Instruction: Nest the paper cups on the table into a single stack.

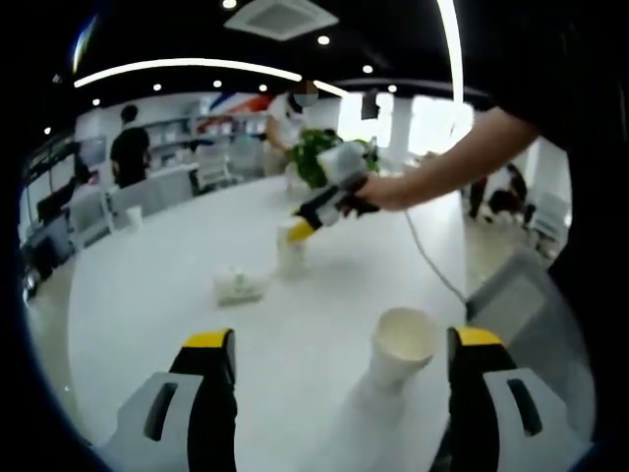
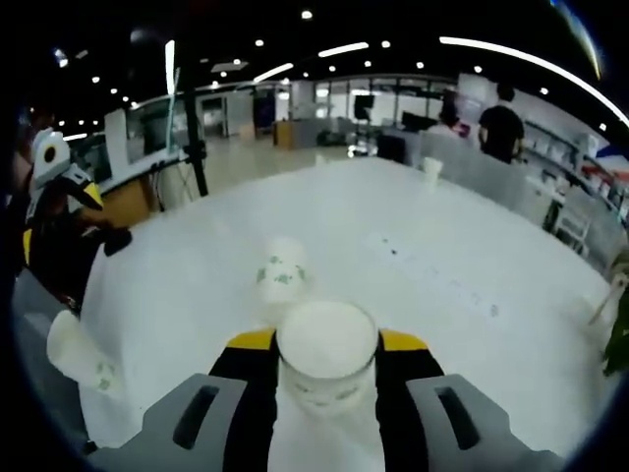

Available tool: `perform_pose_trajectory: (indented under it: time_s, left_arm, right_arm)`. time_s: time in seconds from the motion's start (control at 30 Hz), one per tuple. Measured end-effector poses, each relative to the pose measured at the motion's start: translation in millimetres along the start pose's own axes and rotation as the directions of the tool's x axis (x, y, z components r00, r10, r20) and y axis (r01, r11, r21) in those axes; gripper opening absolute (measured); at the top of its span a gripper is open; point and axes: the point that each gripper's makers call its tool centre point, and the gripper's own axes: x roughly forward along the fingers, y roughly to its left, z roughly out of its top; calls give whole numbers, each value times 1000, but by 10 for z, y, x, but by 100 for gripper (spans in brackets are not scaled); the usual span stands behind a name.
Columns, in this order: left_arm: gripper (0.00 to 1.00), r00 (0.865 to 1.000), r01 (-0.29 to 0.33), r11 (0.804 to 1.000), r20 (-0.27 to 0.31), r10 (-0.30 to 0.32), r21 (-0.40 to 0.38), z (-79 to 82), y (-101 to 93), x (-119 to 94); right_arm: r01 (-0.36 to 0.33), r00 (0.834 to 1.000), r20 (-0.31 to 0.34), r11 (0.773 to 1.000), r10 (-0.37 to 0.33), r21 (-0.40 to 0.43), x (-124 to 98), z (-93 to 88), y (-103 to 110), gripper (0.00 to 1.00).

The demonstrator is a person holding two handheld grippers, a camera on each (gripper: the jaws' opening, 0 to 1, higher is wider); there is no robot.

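Note:
In the right gripper view my right gripper [image 2: 327, 340] is shut on a white paper cup [image 2: 326, 366], seen from above its mouth. Just beyond it another paper cup [image 2: 282, 271] with a green print lies on the white table [image 2: 462, 256]. In the left gripper view the right gripper [image 1: 300, 228], held by a hand, grips that upright cup [image 1: 290, 251], and the lying cup [image 1: 239, 285] is to its left. My left gripper [image 1: 342, 337] is open wide; a tilted stack of cups [image 1: 401, 349] sits between its jaws, nearer the right one. The stack [image 2: 79, 356] also appears at the lower left.
A single small cup [image 2: 430, 169] stands far across the table. A cable [image 1: 432, 265] trails off the table's right side near a grey chair [image 1: 516, 285]. People stand in the background, and a green plant [image 1: 316, 152] is at the far table end.

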Motion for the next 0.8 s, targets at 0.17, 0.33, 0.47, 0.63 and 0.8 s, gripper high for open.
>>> perform_pose_trajectory:
  time_s: [0.17,0.33,0.47,0.63,0.8]
  left_arm:
    - [88,1000,1,1000,3,-1,5,23,3,3]
    - [88,1000,6,1000,5,-6,4,35,-7,20]
    - [88,1000,7,1000,5,-7,6,44,-5,23]
    - [88,1000,4,1000,11,-4,13,78,0,25]
    - [88,1000,5,1000,15,-5,17,95,-10,33]
  right_arm:
    - [-16,999,35,1000,16,4,-125,102,136,35]
    - [-35,997,69,999,34,14,-243,193,282,35]
    - [-46,994,100,999,43,28,-351,283,392,35]
    - [-63,988,146,995,51,76,-471,379,497,35]
    - [-82,984,168,993,66,90,-568,431,644,35]
